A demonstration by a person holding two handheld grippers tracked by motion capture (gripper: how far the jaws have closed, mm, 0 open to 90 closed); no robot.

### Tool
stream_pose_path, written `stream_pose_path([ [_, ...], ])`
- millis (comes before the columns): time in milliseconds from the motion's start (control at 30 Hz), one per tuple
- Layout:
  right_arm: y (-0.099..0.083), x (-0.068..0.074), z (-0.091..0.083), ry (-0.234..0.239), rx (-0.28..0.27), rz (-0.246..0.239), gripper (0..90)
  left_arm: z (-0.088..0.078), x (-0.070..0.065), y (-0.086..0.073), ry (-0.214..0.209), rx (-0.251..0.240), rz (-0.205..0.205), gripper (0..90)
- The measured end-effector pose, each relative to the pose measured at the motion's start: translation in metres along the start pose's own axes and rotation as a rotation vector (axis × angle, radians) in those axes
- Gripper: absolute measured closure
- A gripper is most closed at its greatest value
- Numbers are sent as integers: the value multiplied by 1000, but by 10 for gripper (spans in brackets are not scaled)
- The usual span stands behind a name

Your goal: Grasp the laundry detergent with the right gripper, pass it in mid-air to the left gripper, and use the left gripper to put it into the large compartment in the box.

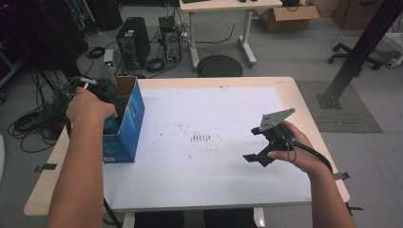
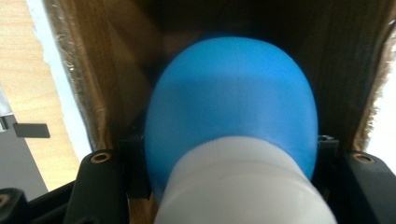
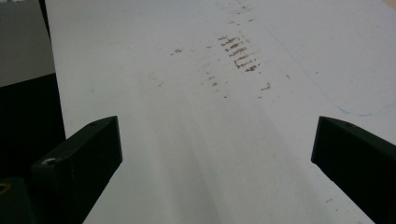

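A smooth blue object with a white end (image 2: 233, 107) sits between the jaws of my left gripper (image 2: 231, 161), which is shut on it. It is held inside an open blue cardboard box (image 1: 130, 118) at the table's left edge, and brown inner walls surround it. In the high view a bit of the blue object (image 1: 112, 125) shows below the person's left hand. My right gripper (image 1: 257, 159) hovers low over the white sheet (image 1: 209, 109) at the right. Its jaws stand wide apart around my right gripper's middle (image 3: 217, 149), with nothing between them.
Brown smudges (image 1: 200, 137) mark the middle of the sheet, which covers most of the wooden table (image 1: 304, 109). Behind the table stand a round black stool (image 1: 219, 66), computer towers (image 1: 134, 42) and cable tangles (image 1: 33, 123) on the floor. A black post (image 1: 361, 47) rises at right.
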State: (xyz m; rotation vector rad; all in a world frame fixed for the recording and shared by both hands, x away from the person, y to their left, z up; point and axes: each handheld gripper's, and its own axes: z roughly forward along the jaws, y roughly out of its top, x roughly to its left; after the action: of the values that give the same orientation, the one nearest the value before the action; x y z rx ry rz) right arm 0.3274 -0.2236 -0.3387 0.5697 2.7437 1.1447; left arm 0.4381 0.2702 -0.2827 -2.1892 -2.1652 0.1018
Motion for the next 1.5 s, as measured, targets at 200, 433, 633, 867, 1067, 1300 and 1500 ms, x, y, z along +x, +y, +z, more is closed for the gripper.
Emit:
stream_pose_path([
  [200,0,0,0,2,-4,1,19,5,0,0,7,8,0,380],
  [433,-1,1,1,2,2,1,20,8,0,0,9,6,5,379],
  [633,-1,1,0,2,-1,-1,20,8,1,-1,7,-7,7,378],
  [867,0,2,-2,1,3,-1,20,8,2,-2,4,-16,8,376],
  [1067,1,4,-3,1,1,-2,20,8,2,-2,4,-18,11,375],
  [1300,0,4,-1,1,1,-1,20,8,2,-3,13,-19,15,326],
  [1500,0,5,0,5,0,-2,20,6,-2,-3,23,-15,25,285],
])
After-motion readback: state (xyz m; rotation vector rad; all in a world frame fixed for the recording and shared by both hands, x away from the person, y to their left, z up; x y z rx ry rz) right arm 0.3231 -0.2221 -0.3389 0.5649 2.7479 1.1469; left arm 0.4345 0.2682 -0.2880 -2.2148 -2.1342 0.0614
